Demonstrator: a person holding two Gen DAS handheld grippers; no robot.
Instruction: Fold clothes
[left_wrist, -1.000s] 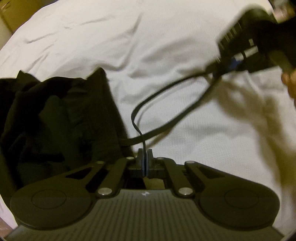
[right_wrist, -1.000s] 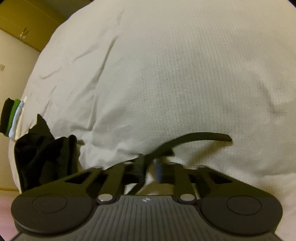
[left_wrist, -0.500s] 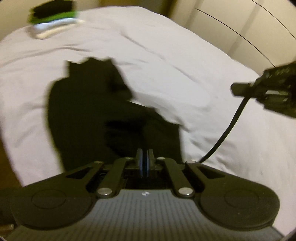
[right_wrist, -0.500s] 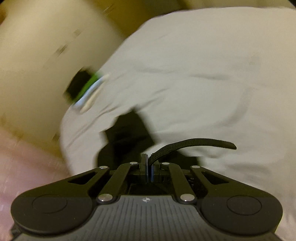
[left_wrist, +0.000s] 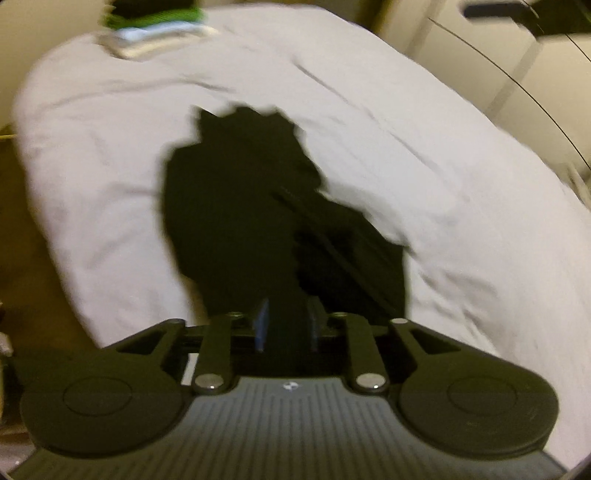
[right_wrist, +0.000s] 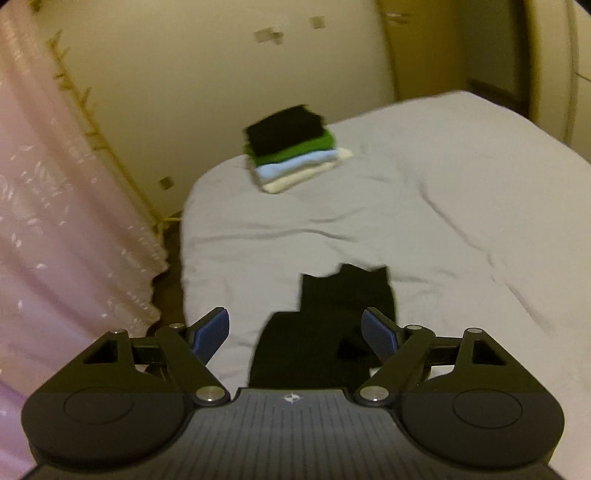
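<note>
**Onlooker A:** Both grippers have drawn back and up since half a second ago. The right gripper (right_wrist: 295, 334), then pinched shut on a black strap, now stands wide apart and empty; the left gripper (left_wrist: 286, 326) has parted a little, with dark cloth showing in its gap. Whether it still grips, I cannot tell through the blur.

**Onlooker B:** And the garment?

**A:** The black garment (right_wrist: 332, 332) lies crumpled at lower centre of the right view, on the white bed (right_wrist: 443, 206), near its left edge.

**B:** How should the step go?

**A:** Probably spread it flat first: take two separated corners and draw them toward centre frame, away from that edge. Open sheet lies to the right. The folded stack (right_wrist: 295, 147) sits well apart at upper centre, so there is room.
</note>
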